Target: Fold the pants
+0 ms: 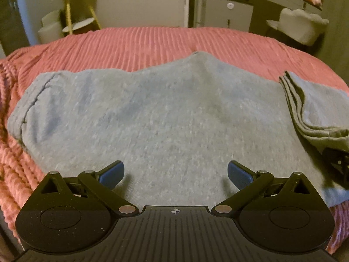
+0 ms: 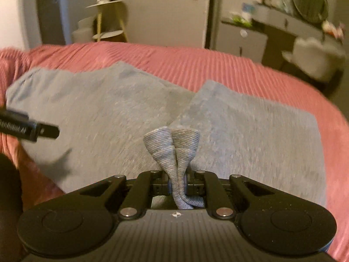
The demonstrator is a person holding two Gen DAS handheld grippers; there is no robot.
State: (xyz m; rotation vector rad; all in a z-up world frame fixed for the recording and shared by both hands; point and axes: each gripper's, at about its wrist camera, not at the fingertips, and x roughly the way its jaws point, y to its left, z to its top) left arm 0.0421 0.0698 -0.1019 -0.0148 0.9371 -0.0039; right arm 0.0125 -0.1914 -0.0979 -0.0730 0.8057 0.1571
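Observation:
Grey-blue pants (image 1: 157, 113) lie spread on a pink ribbed bedspread (image 1: 139, 41). My left gripper (image 1: 175, 174) is open, its blue pads (image 1: 112, 173) wide apart just above the near part of the fabric. At the right a folded-over leg end (image 1: 314, 107) is lifted, with the other gripper (image 1: 337, 166) under it. In the right wrist view my right gripper (image 2: 176, 182) is shut on the ribbed cuffs (image 2: 172, 144) of the pants (image 2: 109, 109), which bunch up between the jaws. The left gripper (image 2: 30, 128) shows at the left edge.
The bedspread (image 2: 218, 65) covers the whole bed. Beyond the far edge stand a yellow side table (image 1: 76, 8), a white cabinet (image 1: 226, 13) and a white chair (image 1: 301, 26). A dresser with small items (image 2: 283, 24) stands at the back right.

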